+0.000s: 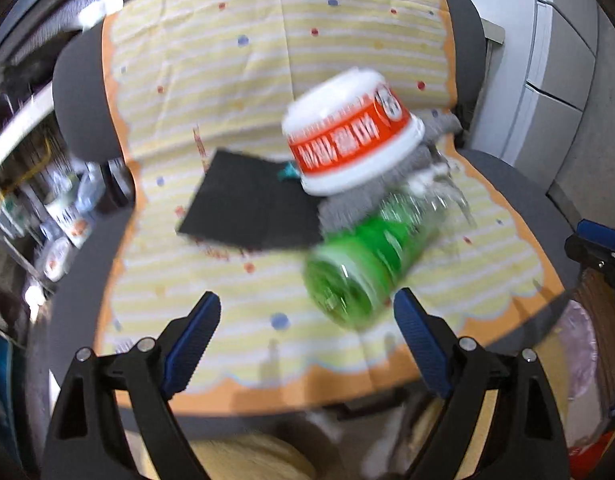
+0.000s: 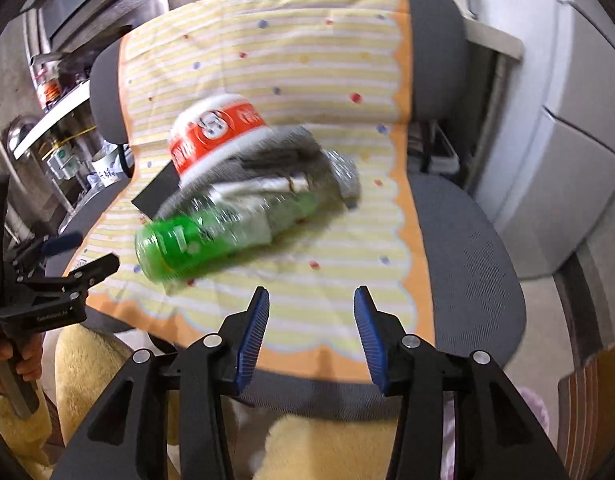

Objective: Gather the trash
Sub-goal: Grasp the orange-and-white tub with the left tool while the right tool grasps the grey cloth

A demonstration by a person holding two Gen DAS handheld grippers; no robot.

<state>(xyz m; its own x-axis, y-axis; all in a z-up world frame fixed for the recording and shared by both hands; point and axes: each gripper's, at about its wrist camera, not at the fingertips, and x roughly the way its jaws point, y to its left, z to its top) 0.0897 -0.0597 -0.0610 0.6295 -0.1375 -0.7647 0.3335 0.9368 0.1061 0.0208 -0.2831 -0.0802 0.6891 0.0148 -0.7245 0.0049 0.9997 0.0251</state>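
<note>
A pile of trash lies on a striped yellow cloth (image 1: 235, 80) (image 2: 307, 60) spread over a grey office chair (image 2: 467, 240). A green plastic bottle (image 1: 363, 264) (image 2: 195, 236) lies on its side at the front. An overturned white and red noodle cup (image 1: 347, 140) (image 2: 215, 136) rests on grey crumpled fabric (image 1: 387, 188) (image 2: 291, 160). A black flat sheet (image 1: 247, 212) (image 2: 159, 192) lies to the left under the cup. My left gripper (image 1: 307, 316) is open, just short of the bottle's base. My right gripper (image 2: 311, 312) is open and empty, above the cloth's front edge.
Shelves with containers (image 1: 63, 220) (image 2: 67, 156) stand left of the chair. White cabinet drawers (image 1: 563, 60) (image 2: 579, 140) stand to the right. A cardboard box (image 2: 591, 400) sits at lower right. The left gripper also shows in the right wrist view (image 2: 83, 256), the right gripper in the left wrist view (image 1: 599, 248).
</note>
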